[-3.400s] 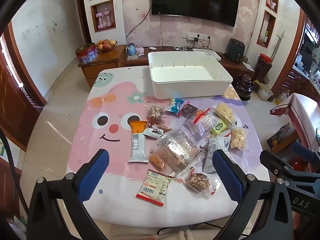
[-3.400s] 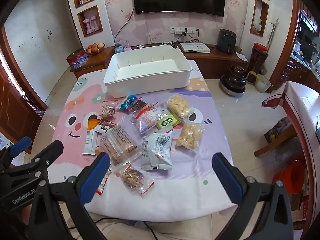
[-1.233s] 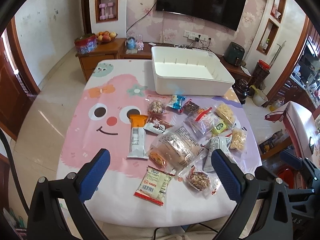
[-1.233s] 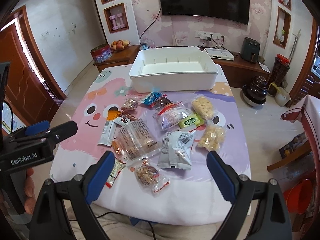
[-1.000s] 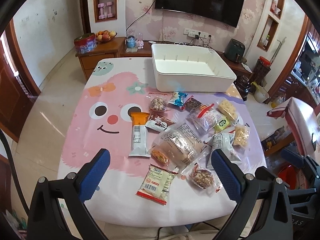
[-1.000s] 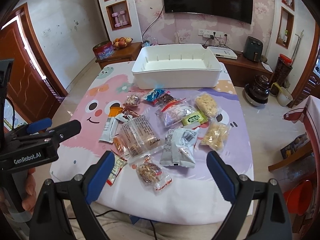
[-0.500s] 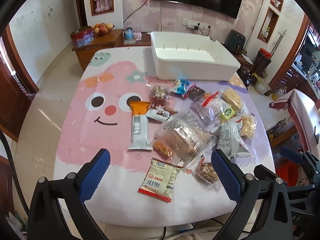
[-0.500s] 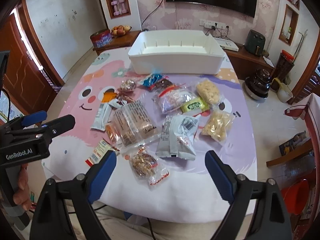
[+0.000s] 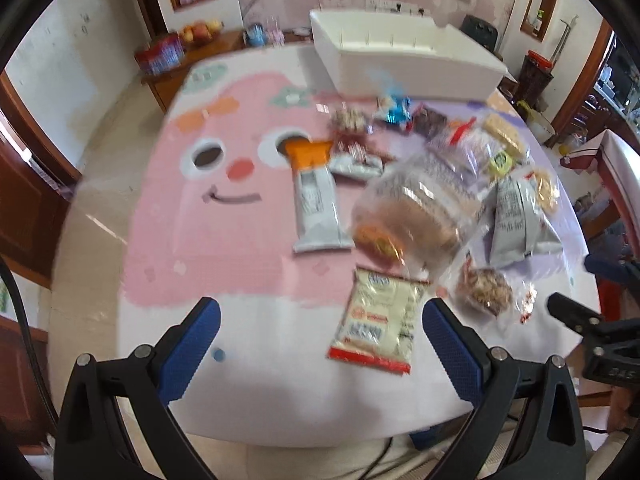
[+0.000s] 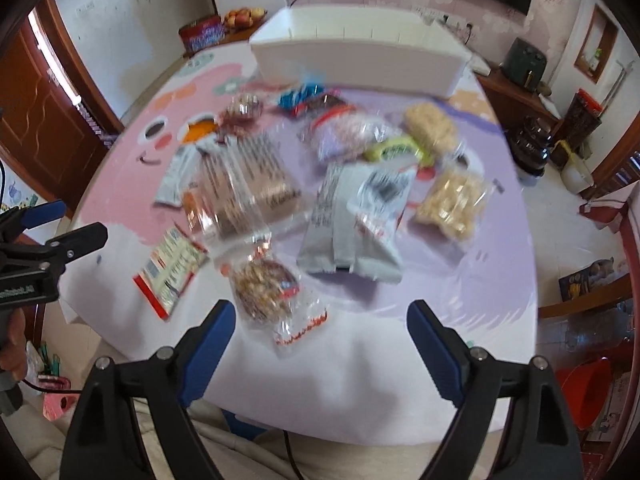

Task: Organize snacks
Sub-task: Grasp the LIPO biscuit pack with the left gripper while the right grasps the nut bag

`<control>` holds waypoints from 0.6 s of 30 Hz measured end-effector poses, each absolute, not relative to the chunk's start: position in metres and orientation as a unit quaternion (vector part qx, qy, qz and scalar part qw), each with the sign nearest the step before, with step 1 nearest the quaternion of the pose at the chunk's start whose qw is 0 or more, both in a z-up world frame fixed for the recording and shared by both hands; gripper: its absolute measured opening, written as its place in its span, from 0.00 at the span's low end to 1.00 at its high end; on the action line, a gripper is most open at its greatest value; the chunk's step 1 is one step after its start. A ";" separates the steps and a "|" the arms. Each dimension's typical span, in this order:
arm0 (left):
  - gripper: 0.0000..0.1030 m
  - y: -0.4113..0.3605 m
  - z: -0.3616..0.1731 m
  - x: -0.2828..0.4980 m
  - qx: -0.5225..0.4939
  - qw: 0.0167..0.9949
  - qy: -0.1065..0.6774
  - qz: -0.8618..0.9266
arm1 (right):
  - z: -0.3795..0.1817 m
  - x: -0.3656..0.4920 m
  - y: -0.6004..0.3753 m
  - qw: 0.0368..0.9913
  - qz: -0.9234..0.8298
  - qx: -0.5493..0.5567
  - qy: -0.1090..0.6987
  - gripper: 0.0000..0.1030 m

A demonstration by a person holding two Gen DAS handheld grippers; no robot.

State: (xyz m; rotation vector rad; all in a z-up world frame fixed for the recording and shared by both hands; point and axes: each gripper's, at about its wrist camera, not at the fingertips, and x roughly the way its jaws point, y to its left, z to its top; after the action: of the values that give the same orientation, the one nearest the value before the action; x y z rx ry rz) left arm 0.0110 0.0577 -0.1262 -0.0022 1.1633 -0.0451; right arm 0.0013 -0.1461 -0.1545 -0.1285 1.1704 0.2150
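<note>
As both my tongs dropped toward the snacks heaped in front of the white bin, right tongs narrowed but gripped nothing; left tongs stayed spread, empty, nothing binned yet.

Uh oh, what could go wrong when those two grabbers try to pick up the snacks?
1. The snacks overlap: the big clear bag of brown biscuits lies against the small cream packet with red edge, so one grab might drag both.
2. The clear packet of nuts sits near the table's front edge and could slide off.
3. The left gripper and right gripper, both open, are close together and might bump.
</note>
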 end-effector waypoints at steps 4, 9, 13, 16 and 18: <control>0.98 0.058 -0.147 0.014 -0.028 0.814 0.579 -0.044 | -0.174 0.002 -0.143 0.814 0.111 -0.064 0.566 0.83; 0.98 0.050 -0.172 0.023 -0.037 0.796 0.602 -0.051 | -0.188 0.001 -0.131 0.801 0.138 -0.075 0.577 0.82; 0.98 0.043 -0.195 0.031 -0.037 0.780 0.623 -0.045 | -0.194 0.005 -0.122 0.802 0.155 -0.091 0.569 0.82; 0.97 0.036 -0.210 0.036 -0.030 0.771 0.634 -0.046 | -0.201 0.010 -0.116 0.799 0.165 -0.100 0.569 0.78; 0.97 0.032 -0.216 0.039 -0.025 0.771 0.635 -0.046 | -0.208 0.014 -0.110 0.798 0.172 -0.110 0.568 0.77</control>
State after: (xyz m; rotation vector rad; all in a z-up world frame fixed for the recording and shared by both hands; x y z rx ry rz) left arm 0.0387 0.0317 -0.2157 -0.0551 1.3767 -0.0999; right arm 0.0139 -0.1103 -0.2078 -0.2371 1.2185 0.3684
